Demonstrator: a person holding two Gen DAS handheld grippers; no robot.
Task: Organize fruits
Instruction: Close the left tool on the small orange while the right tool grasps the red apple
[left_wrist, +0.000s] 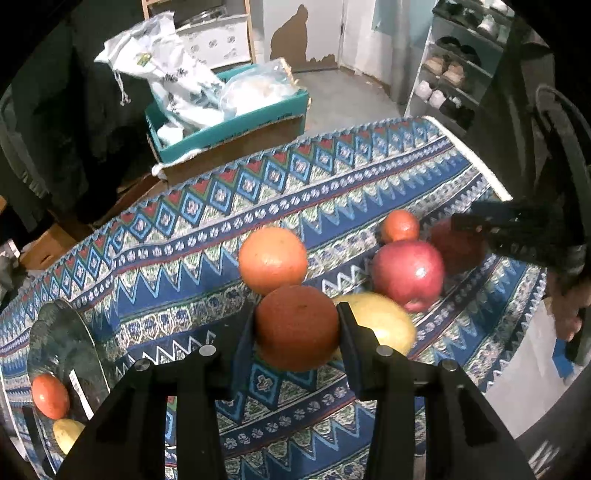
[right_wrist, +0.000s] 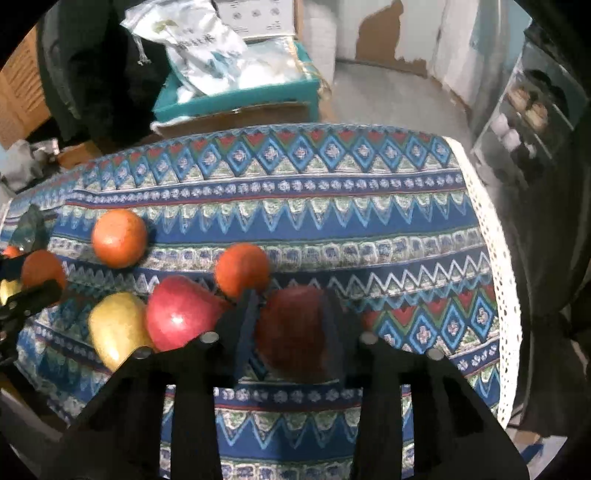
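My left gripper (left_wrist: 297, 326) is shut on an orange (left_wrist: 297, 328) just above the patterned tablecloth (left_wrist: 332, 184). Behind it lie another orange (left_wrist: 272, 258), a yellow pear (left_wrist: 388, 326), a red apple (left_wrist: 408, 273) and a small orange (left_wrist: 400, 226). A glass plate (left_wrist: 66, 347) at the left holds an orange (left_wrist: 50, 396) and a yellow fruit (left_wrist: 67, 434). My right gripper (right_wrist: 291, 332) is shut on a dark red apple (right_wrist: 291, 332); it also shows in the left wrist view (left_wrist: 480, 229). Beside it lie a red apple (right_wrist: 181, 314), a pear (right_wrist: 116, 328) and two oranges (right_wrist: 242, 269) (right_wrist: 119, 238).
A teal cardboard box (left_wrist: 236, 125) with white bags stands behind the table. A shoe rack (left_wrist: 454, 74) is at the far right. The table's white lace edge (right_wrist: 495, 258) runs down the right side. The cloth's right half (right_wrist: 388, 240) bears no fruit.
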